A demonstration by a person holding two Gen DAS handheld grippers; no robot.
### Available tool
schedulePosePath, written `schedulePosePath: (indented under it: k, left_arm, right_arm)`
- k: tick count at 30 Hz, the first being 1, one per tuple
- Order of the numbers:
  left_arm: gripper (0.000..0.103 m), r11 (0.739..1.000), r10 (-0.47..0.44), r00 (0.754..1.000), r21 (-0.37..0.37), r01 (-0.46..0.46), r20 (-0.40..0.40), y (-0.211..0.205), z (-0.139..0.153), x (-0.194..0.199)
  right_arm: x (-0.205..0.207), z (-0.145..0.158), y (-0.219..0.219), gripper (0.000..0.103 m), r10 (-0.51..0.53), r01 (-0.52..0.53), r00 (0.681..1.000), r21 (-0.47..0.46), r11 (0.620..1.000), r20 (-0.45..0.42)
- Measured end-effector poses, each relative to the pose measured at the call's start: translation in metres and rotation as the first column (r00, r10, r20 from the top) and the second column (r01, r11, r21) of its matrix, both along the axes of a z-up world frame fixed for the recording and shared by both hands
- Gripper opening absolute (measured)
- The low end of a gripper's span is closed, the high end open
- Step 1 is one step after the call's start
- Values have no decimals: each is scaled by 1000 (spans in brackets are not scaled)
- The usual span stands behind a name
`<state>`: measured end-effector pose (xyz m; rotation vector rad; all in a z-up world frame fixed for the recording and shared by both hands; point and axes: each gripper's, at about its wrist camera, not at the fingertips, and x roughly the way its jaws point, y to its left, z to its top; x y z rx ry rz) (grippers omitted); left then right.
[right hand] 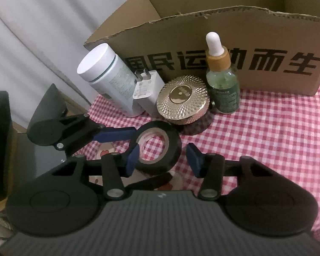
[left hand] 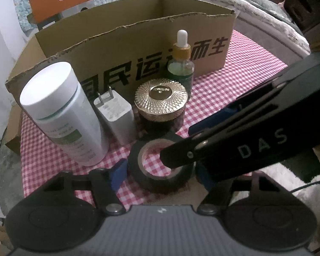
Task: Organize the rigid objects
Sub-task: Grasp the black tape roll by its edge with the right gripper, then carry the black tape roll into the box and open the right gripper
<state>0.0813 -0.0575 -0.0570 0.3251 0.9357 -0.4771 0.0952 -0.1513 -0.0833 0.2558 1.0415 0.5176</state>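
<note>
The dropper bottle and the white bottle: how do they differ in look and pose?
The dropper bottle is green see-through glass with a white bulb on a yellow collar; the white bottle is opaque with a flat white cap. The dropper bottle is slimmer and stands at the row's right end, the white bottle at its left. Both stand upright before the cardboard box.

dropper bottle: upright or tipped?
Upright. The dropper bottle stands on its base on the checked cloth, white bulb pointing up, in front of the box. Both views agree.
</note>
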Motion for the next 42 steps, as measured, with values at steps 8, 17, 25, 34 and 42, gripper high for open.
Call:
schedulePosePath:
  k: [8, 17, 25, 34, 42]
  left_arm:
    - [67, 1000, 4, 1000, -31, -3, 23, 6, -2, 1]
    - [67, 999, 10, 999, -43, -8, 52, 10, 6, -22]
    - [67, 999, 10, 991, -52, -3, 136, 13, 39, -51]
    - [67, 1000, -9, 949, -23, 17, 315, 1, 101, -56]
    - [67, 999, -35, 941, 11, 34, 337, -16, 143, -2]
  right_arm:
    - [10, -4, 4, 25, -6, 6, 1000, -20, 1000, -4]
    - [2, 2, 0, 22, -19, 19, 1000, 7, 1000, 5]
    - [-24, 36, 0, 23, 4, -5, 995, 4, 1000, 97]
    - [-36, 103, -11, 24, 30, -34, 959, 10, 999, 281]
    - [16, 154, -27, 26, 65, -77, 939, 21, 997, 337]
